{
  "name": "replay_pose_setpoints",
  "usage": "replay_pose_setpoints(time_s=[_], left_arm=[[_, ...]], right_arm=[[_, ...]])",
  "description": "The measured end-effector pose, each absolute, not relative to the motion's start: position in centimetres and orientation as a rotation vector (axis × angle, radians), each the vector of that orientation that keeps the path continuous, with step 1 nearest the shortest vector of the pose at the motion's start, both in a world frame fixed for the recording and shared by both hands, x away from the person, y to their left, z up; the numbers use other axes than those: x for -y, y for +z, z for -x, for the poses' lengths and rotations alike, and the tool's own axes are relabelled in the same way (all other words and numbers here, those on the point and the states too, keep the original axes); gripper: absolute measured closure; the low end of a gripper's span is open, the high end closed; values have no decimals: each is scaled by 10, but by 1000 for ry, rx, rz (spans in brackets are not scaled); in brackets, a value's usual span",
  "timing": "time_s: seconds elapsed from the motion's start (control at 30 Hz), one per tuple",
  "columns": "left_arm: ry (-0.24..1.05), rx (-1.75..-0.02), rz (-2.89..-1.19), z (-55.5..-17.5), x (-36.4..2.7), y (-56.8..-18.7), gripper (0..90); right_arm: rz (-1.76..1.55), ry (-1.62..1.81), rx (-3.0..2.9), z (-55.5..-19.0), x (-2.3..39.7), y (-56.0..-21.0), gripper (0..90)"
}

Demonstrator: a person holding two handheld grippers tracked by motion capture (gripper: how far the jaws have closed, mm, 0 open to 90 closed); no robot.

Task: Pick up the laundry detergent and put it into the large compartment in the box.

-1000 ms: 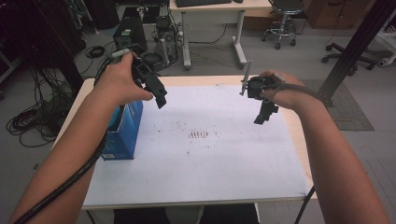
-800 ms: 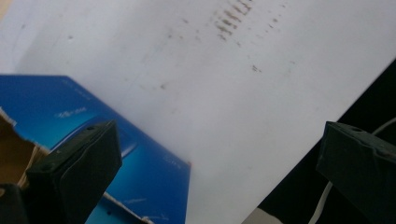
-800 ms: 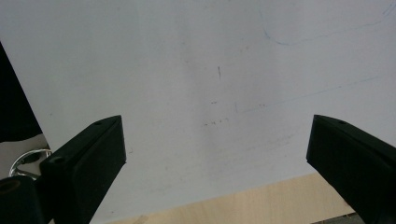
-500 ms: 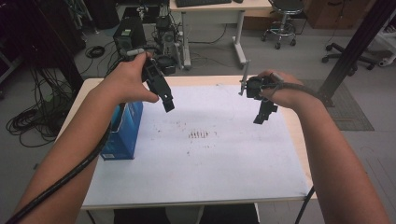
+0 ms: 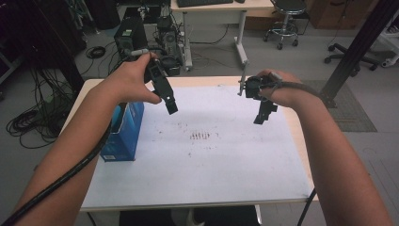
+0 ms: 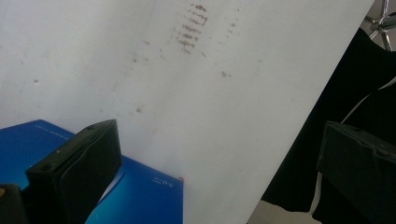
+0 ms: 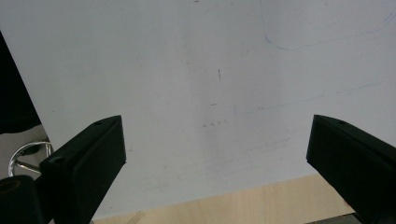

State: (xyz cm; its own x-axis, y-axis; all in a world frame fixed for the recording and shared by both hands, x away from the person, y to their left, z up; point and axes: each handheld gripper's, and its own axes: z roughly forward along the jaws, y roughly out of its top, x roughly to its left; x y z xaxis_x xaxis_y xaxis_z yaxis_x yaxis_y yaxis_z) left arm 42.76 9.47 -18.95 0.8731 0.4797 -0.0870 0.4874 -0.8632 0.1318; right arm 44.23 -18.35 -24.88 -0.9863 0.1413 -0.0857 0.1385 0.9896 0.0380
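A blue box stands on the left side of the white sheet that covers the table; its blue top lies low in the left gripper view. My left gripper hovers above the sheet just right of the box, open and empty, jaws spread wide. My right gripper hangs over the sheet's right part, also open with nothing between its jaws. A patch of brown marks sits at the sheet's middle, between the two grippers.
The wooden table edge runs just past the sheet near the right gripper. Beyond the table stand a desk, computer towers with floor cables, an office chair and a black post.
My left gripper has moved right and slightly forward, away from the blue box toward the sheet's middle. The right gripper has stayed nearly still.
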Motion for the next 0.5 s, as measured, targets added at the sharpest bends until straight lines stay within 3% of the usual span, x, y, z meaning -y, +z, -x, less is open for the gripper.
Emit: replay_pose_setpoints(time_s=[0.5], left_arm=[[-91,-753,-2896,-430,-100,-197,2]], right_arm=[[-212,49,-3050,-446,180,-253,45]])
